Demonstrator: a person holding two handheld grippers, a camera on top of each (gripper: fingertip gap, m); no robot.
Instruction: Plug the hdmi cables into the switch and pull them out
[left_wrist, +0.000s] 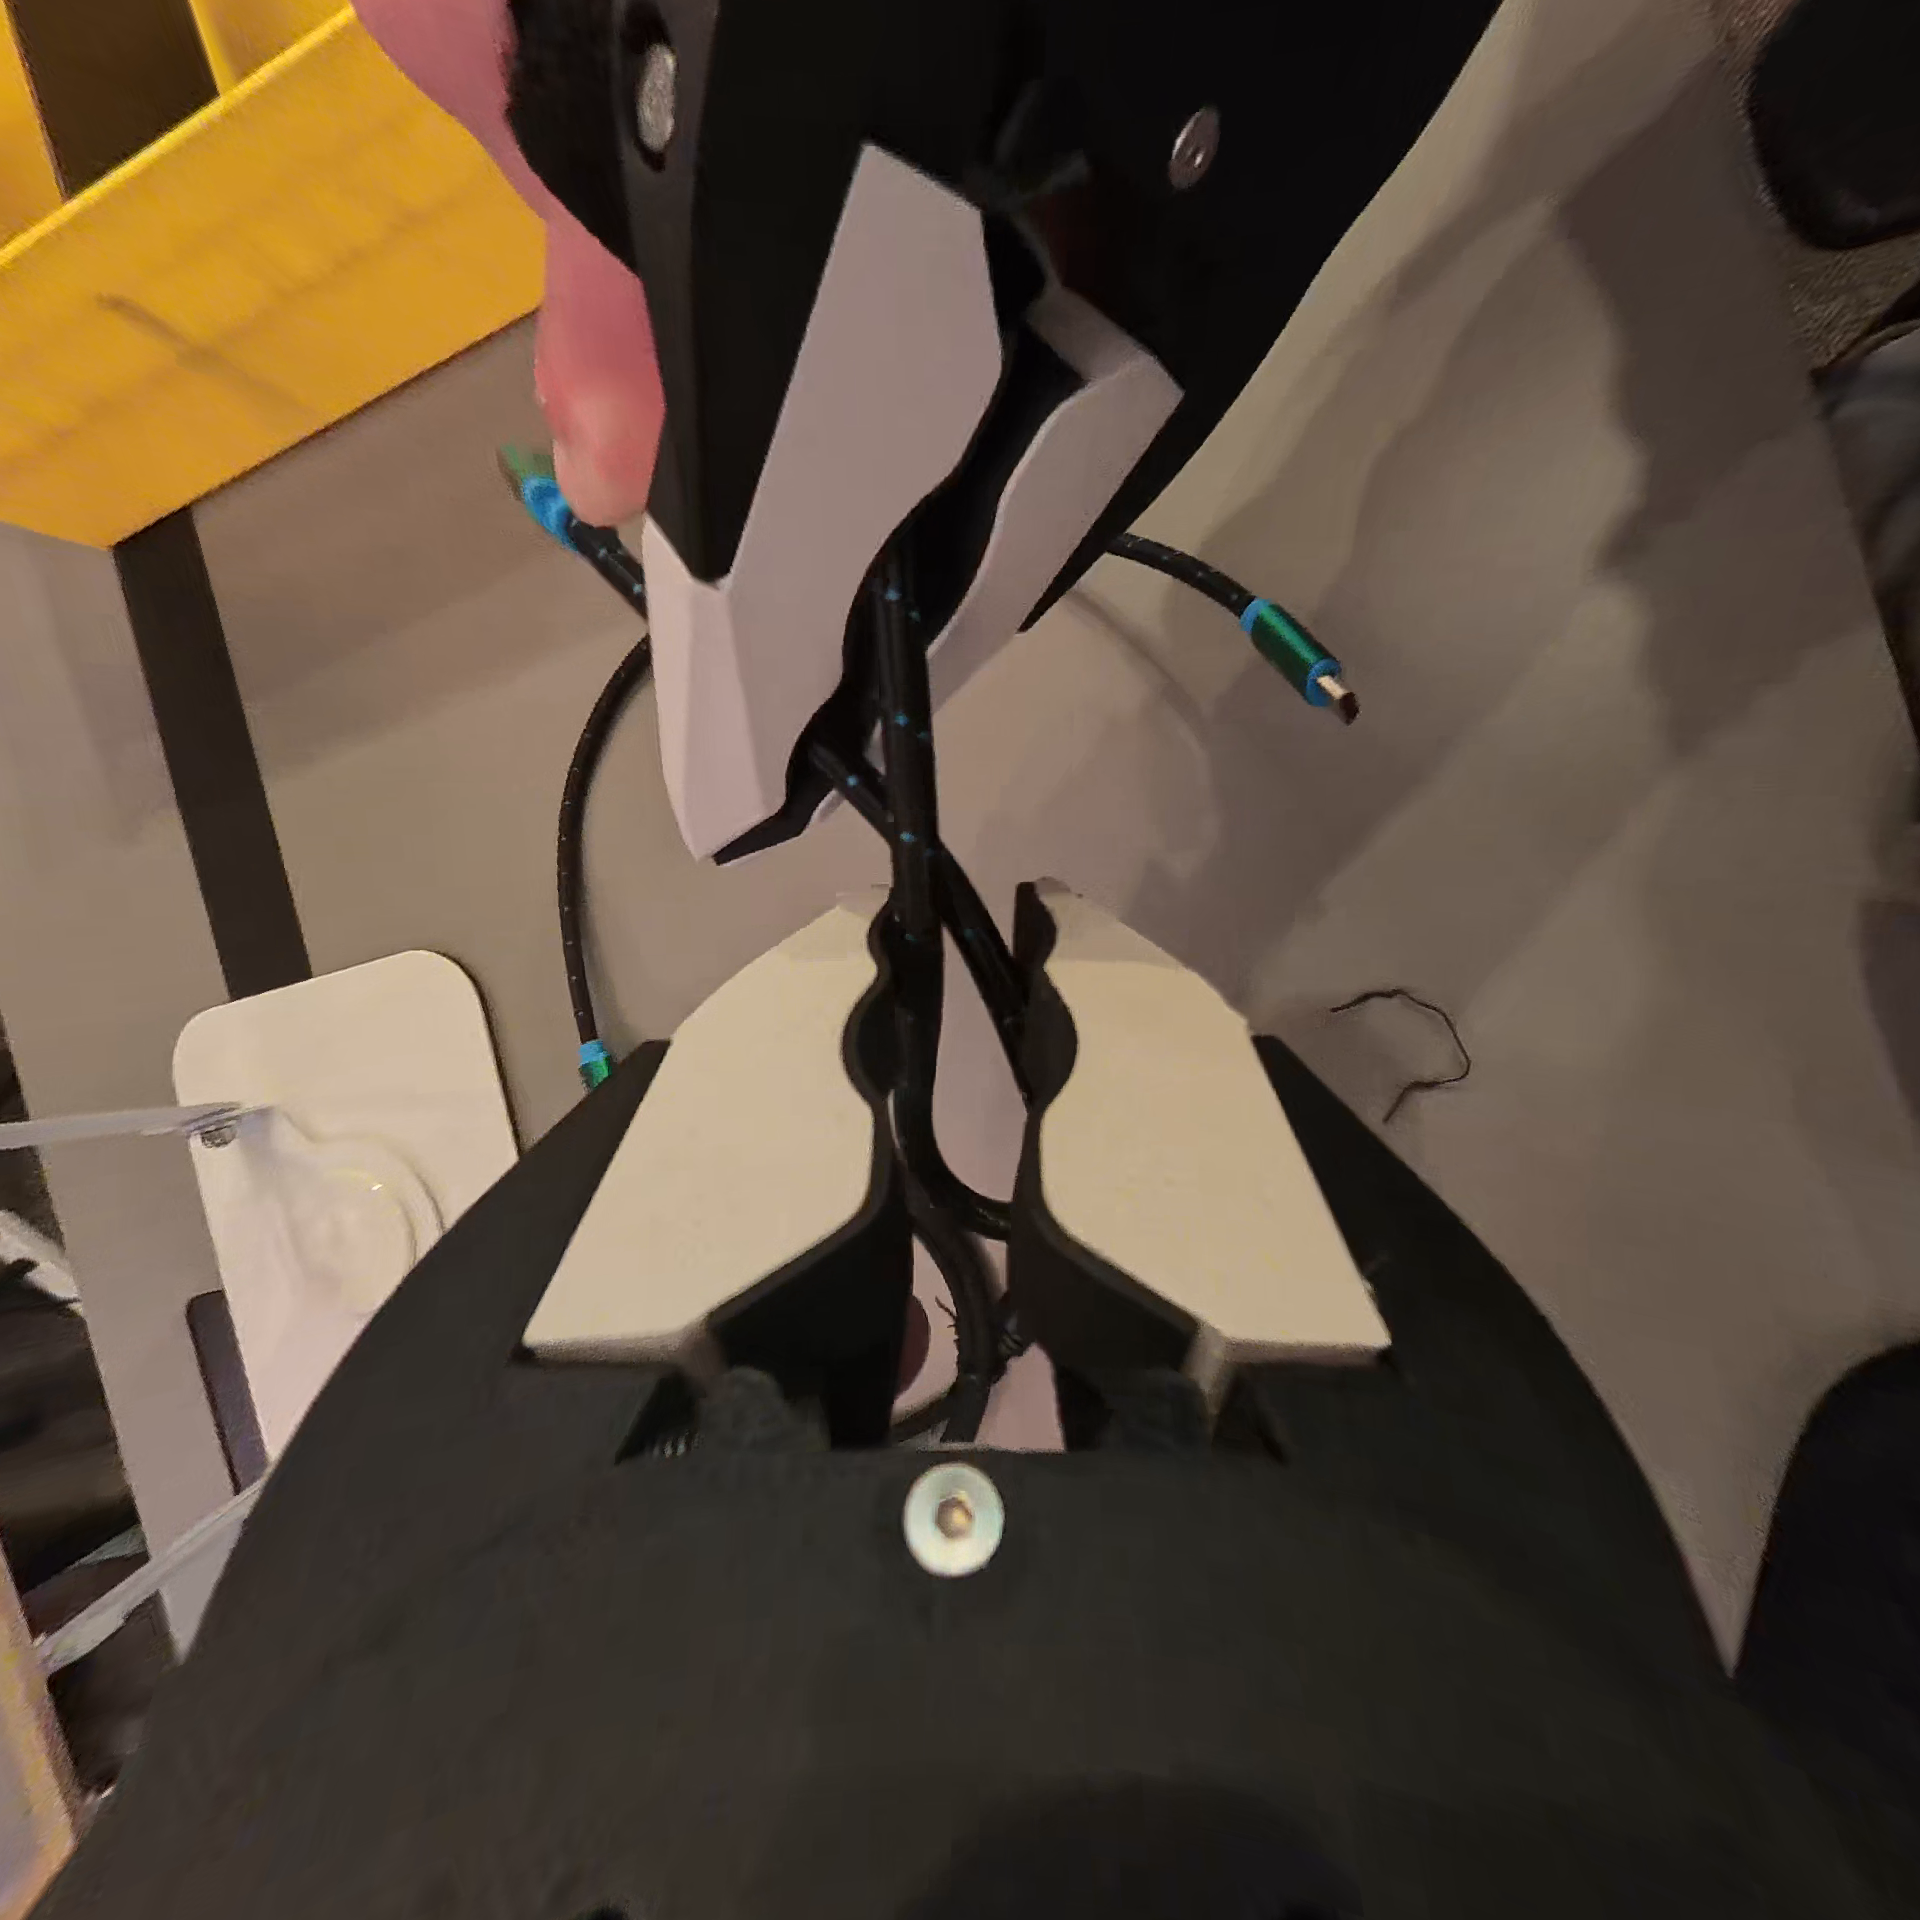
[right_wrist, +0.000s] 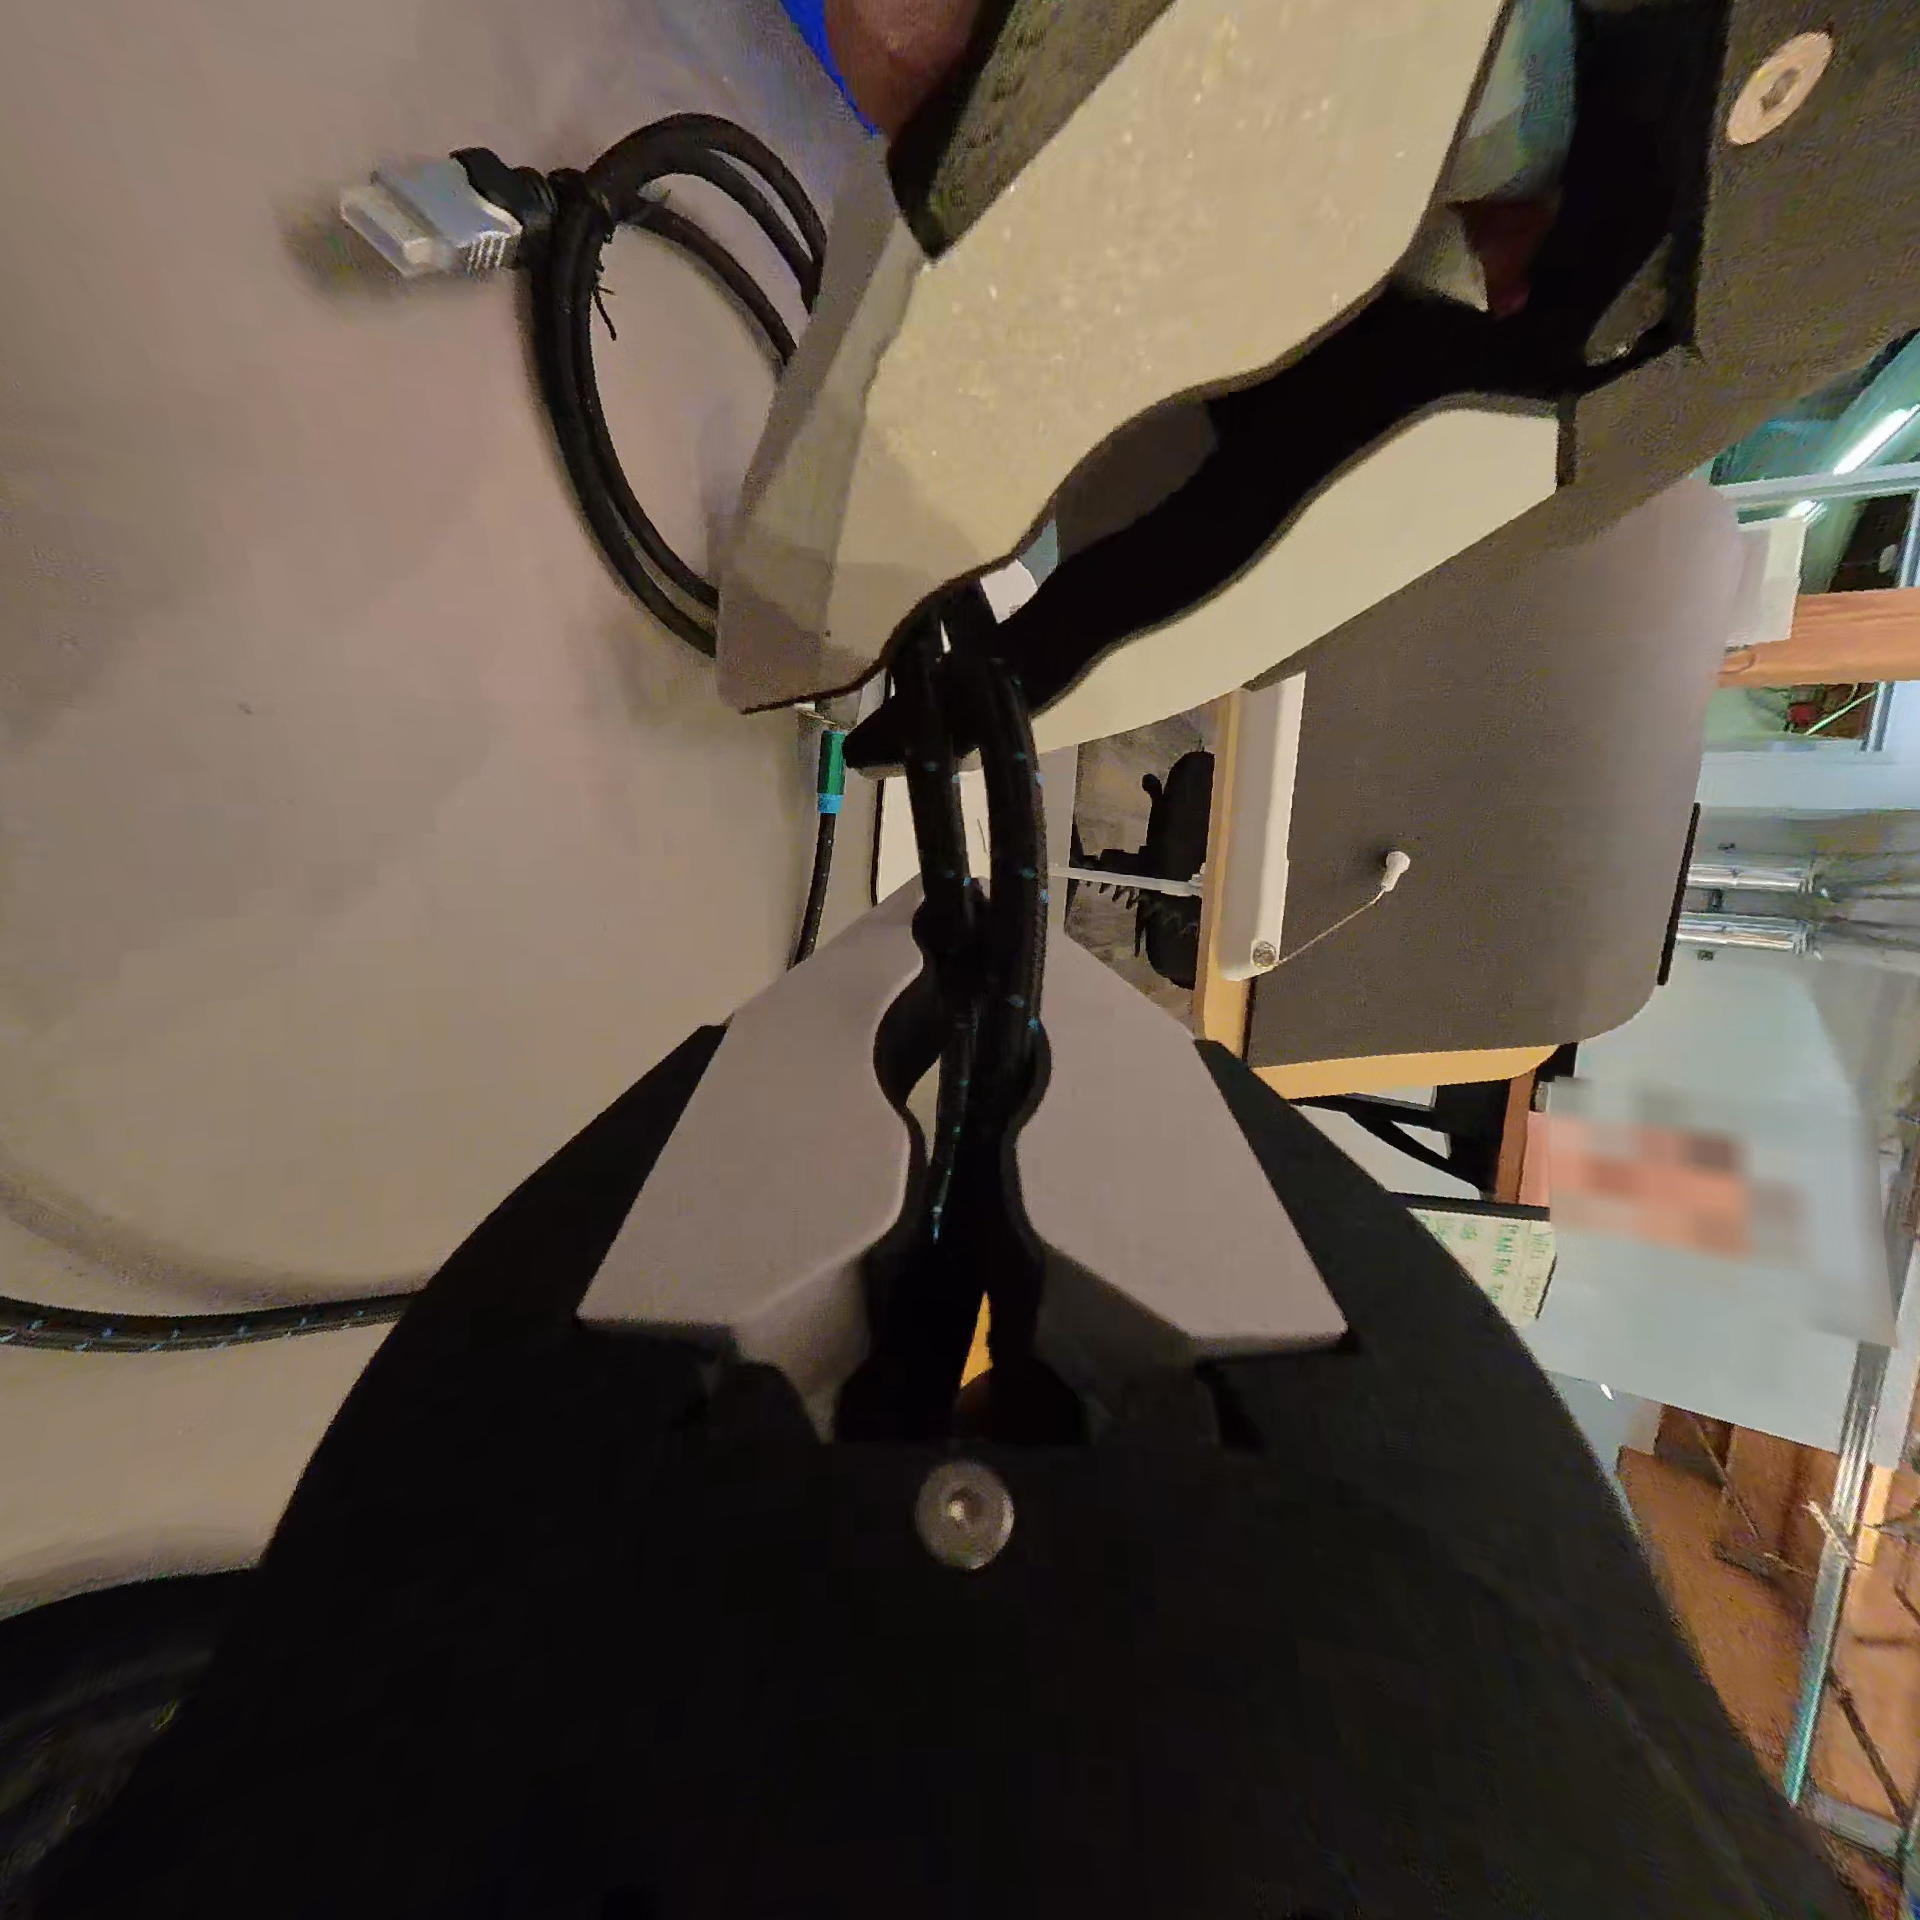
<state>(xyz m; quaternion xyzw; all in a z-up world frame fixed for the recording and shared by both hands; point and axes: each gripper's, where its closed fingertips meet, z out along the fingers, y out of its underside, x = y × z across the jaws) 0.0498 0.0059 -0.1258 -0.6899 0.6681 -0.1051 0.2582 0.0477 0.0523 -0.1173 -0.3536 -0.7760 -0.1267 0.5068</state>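
Black braided cable strands (left_wrist: 914, 790) flecked with blue run between both claws. The left claw (left_wrist: 951, 1039) is clenched on the strands, and the right claw (right_wrist: 971, 1049) grips the same bundle facing it. One green-sleeved plug (left_wrist: 1299, 665) hangs free over the pale counter (left_wrist: 1558, 727). A second coiled cable with a silver plug (right_wrist: 426, 223) lies on the counter nearby.
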